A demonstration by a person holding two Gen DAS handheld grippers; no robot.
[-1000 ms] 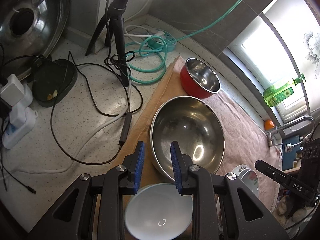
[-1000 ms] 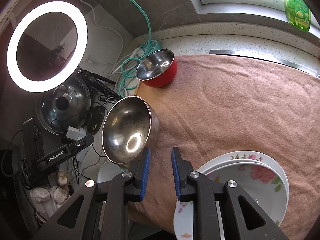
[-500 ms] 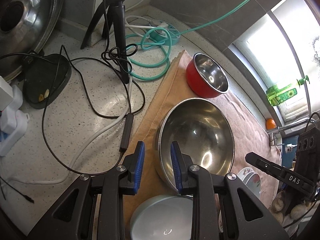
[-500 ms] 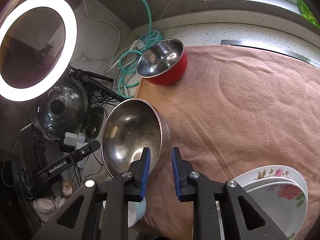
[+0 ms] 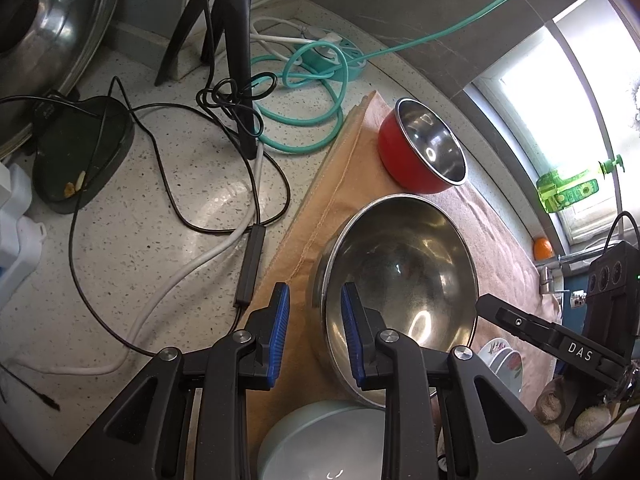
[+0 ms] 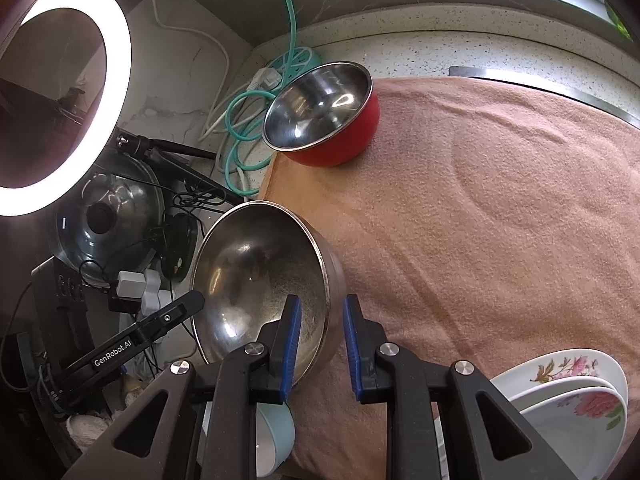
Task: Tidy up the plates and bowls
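Right wrist: steel bowl [image 6: 256, 280] tilted, mouth facing left

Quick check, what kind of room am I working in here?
Most likely a home kitchen counter by a window: speckled stone countertop, a tap beside the towel, a green dish soap bottle on the sill, plus steel bowls and floral plates.

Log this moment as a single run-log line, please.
left gripper: open, straddling near rim of steel bowl | right gripper: open, straddling opposite rim | red bowl: untouched on towel
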